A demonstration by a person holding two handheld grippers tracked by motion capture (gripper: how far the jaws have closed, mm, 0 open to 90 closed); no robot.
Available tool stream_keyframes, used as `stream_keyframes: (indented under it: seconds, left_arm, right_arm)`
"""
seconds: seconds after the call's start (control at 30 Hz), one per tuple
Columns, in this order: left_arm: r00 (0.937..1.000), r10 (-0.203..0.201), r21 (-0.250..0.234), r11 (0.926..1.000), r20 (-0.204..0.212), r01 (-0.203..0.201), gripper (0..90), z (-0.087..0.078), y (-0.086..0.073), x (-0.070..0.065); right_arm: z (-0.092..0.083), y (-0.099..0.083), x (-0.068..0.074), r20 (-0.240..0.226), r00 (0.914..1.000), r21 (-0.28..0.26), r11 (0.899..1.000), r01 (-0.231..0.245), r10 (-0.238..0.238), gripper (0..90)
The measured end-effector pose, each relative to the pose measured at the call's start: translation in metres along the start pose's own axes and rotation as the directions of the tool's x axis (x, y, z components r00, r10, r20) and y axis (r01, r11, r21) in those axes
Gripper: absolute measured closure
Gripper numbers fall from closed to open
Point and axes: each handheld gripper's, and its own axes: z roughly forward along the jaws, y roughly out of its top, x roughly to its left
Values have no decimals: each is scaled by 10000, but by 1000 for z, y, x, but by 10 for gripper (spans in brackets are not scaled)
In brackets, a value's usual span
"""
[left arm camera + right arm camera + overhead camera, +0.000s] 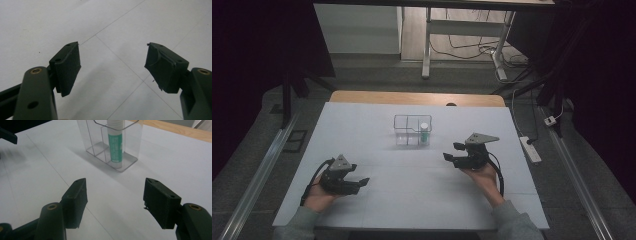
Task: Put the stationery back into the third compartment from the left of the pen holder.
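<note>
A clear plastic organizer [404, 124] with compartments stands near the middle of the white table. A green and white tube [424, 133] stands upright in its front right compartment; the right gripper view shows the tube [115, 147] inside the organizer [130, 137]. My right gripper [450, 151] hovers to the right of the organizer, open and empty, jaws pointing left toward it [113, 192]. My left gripper [360, 182] rests low at the front left, open with nothing between its jaws [112, 66], over bare table.
The white table top [377, 200] has a wooden strip [362, 96] along its far edge. Beyond it stand a desk frame [427, 45] and floor cables. A power strip [530, 149] lies on the floor to the right.
</note>
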Motion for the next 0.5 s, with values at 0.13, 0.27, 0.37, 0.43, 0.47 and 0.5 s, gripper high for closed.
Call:
stream_keyframes:
  seconds: [0.13, 0.27, 0.37, 0.43, 0.47, 0.5]
  left_arm:
    - [10000, 0, 9, 10000, -46, 0, 278, 1, 0, 1]
    - [9999, -1, -11, 10000, -139, 1, 277, 1, -1, 3]
    - [9998, -44, -27, 10000, -192, 43, 277, 1, -1, 4]
    - [9998, -16, -11, 10000, -206, 16, 277, 2, -1, 5]
    - [9998, -11, 1, 10000, -213, 11, 277, 2, -1, 6]
    - [9998, -26, 4, 10000, -221, 26, 277, 2, -1, 6]
  right_arm:
    - [-8, -7, -4, 140, 9999, 134, 9999, -84, 82, 351]
    - [-18, -13, -7, 253, 9994, 0, 9997, -227, 227, 351]
    - [-25, -18, -8, 324, 9992, 63, 9997, -239, 237, 348]
    - [-30, -22, -8, 418, 9990, 139, 9997, -185, 179, 347]
    - [-32, -24, -8, 431, 9989, 144, 9997, -191, 185, 348]
    - [-34, -26, -8, 442, 9988, 149, 9997, -201, 194, 348]
